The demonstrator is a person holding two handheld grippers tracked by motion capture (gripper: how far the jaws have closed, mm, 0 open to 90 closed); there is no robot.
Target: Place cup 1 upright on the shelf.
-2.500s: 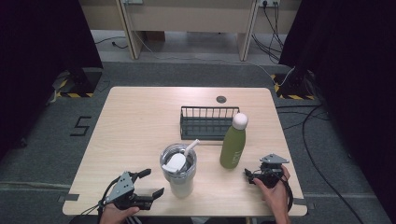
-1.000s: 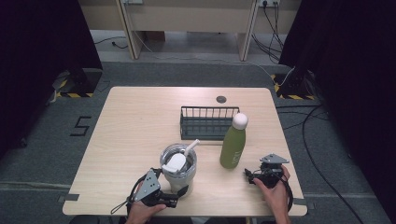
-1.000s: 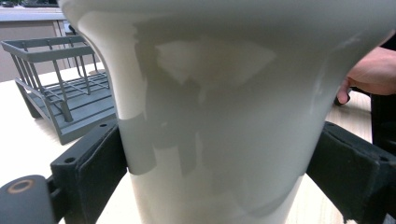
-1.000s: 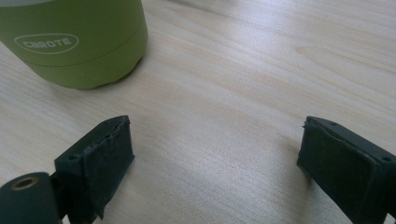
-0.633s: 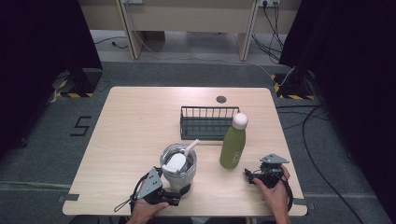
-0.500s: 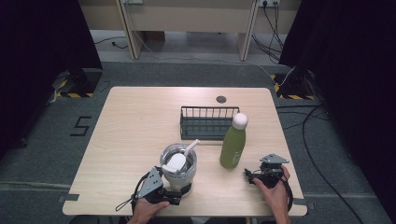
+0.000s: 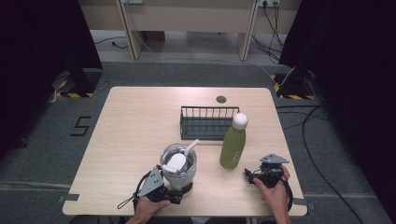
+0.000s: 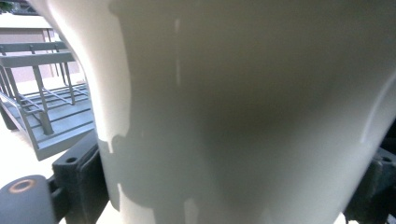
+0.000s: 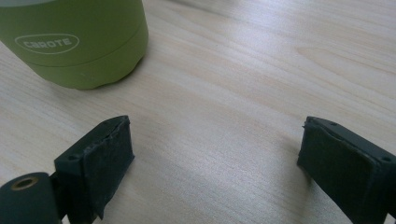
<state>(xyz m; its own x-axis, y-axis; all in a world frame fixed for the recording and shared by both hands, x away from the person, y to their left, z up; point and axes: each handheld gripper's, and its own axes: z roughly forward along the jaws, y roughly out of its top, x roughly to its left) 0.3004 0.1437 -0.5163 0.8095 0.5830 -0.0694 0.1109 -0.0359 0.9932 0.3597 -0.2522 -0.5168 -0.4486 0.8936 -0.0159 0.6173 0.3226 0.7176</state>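
Pale wood surface (image 7: 140, 121) under me, dark curtains on both sides, grey floor beyond. My work is the tumbler (image 7: 179, 169), a pale cup with a clear lid and a white straw (image 7: 191, 148), standing near the front edge, left of centre. A couple of seconds ago my left gripper (image 7: 169, 192) lay off to the left of it, well apart; since then I have slid it in, and now it sits right at the tumbler's base. In the left gripper view the cup's wall (image 8: 243, 112) rises between my left fingers (image 8: 77, 175), one pad at each side of it. They look close against the wall, but I cannot tell whether they are pressing yet. I judge the approach finished and the squeeze the step in hand; the grip is low on a tall cup, so a lift could tip it.

Just right of the tumbler stands the green bottle (image 7: 232, 144) with its white cap, and behind both sits the dark wire basket (image 7: 208, 122). My right gripper (image 7: 252, 176) has not moved: it rests on the wood near the bottle's foot, fingers (image 9: 100, 163) spread wide and holding nothing.
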